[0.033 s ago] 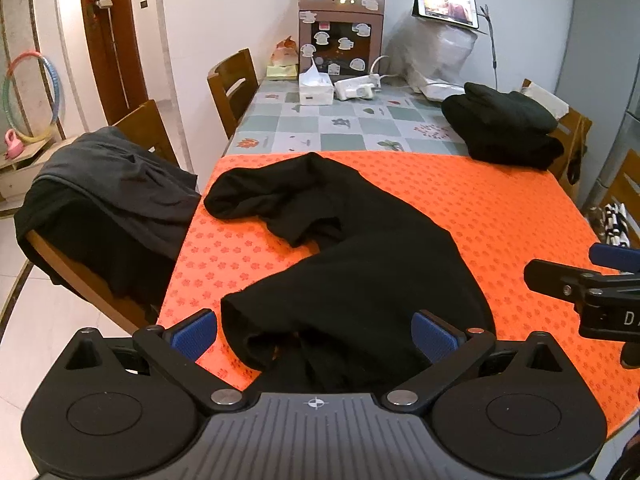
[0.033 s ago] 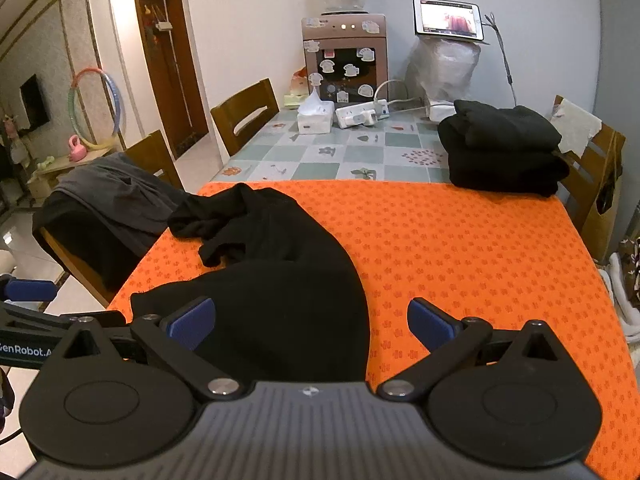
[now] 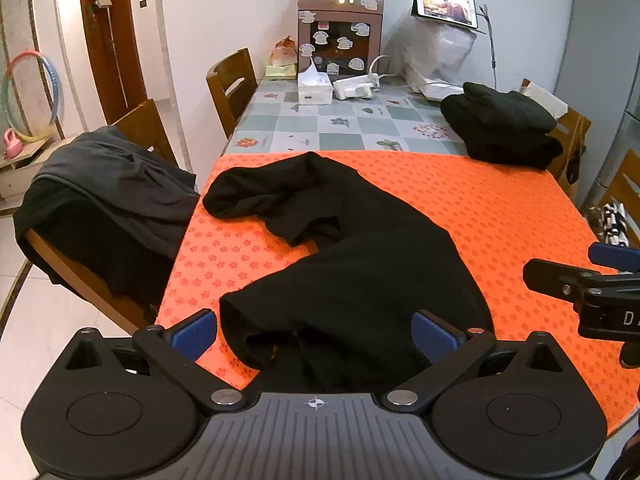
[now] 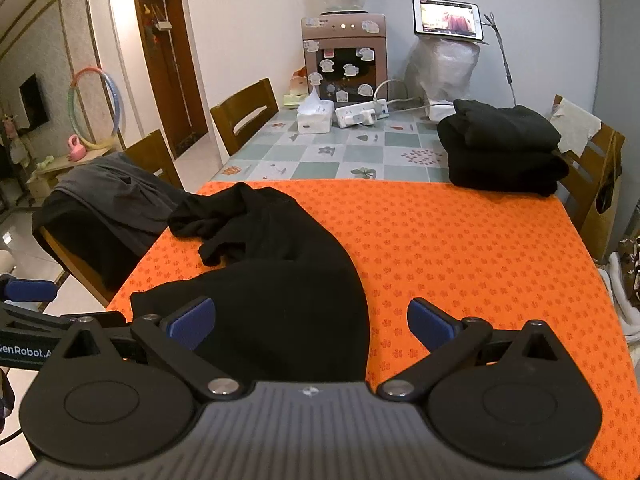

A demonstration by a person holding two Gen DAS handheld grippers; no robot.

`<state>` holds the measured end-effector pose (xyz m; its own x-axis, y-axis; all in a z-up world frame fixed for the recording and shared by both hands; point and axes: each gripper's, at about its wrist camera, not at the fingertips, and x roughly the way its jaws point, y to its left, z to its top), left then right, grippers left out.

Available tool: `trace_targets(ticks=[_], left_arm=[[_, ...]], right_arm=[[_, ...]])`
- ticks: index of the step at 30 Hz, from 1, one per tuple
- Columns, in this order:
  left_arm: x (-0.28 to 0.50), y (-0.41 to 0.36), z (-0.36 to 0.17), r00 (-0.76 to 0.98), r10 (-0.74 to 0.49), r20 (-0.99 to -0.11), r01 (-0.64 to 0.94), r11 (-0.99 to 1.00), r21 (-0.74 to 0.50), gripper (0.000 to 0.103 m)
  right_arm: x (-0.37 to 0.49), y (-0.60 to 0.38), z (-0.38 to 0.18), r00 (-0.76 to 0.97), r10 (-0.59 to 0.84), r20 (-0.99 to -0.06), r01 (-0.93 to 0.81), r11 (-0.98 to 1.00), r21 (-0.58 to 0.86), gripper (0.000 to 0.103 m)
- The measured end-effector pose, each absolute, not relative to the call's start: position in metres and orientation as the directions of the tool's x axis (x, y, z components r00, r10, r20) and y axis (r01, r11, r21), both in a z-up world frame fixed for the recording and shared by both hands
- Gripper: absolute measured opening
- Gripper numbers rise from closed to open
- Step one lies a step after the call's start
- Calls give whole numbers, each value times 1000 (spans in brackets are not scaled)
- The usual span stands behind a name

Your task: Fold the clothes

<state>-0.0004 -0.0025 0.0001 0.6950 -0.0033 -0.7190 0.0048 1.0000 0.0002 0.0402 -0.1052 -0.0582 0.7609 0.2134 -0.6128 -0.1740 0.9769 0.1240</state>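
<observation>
A black garment (image 3: 360, 260) lies crumpled on the orange mat (image 3: 500, 208), one end bunched toward the far left and the bulk reaching the near edge. My left gripper (image 3: 314, 336) is open at the near edge, its blue pads straddling the garment's near part without holding it. My right gripper (image 4: 311, 322) is also open; its left pad is over the garment (image 4: 280, 280) and its right pad over bare mat (image 4: 460, 240). Each gripper shows at the edge of the other's view.
A stack of folded black clothes (image 4: 500, 144) sits at the far right of the table. Dark and grey clothes (image 3: 108, 188) hang over a chair on the left. A tissue box (image 3: 314, 90), power strip, water dispenser and tablet stand at the far end.
</observation>
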Motion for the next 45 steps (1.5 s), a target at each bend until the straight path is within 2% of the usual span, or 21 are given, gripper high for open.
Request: trace_targets(ticks=[17,45], left_arm=[[6,-12,3,709,-35,-705,11,999,-38,103],[27,15,-2,689,-49,-723,8,998,-60,103]], right_arm=[[42,-108,-44,781,219,-585,-193,975,108,103],[67,-81,-47,771,210,-601,-183,977,107,103]])
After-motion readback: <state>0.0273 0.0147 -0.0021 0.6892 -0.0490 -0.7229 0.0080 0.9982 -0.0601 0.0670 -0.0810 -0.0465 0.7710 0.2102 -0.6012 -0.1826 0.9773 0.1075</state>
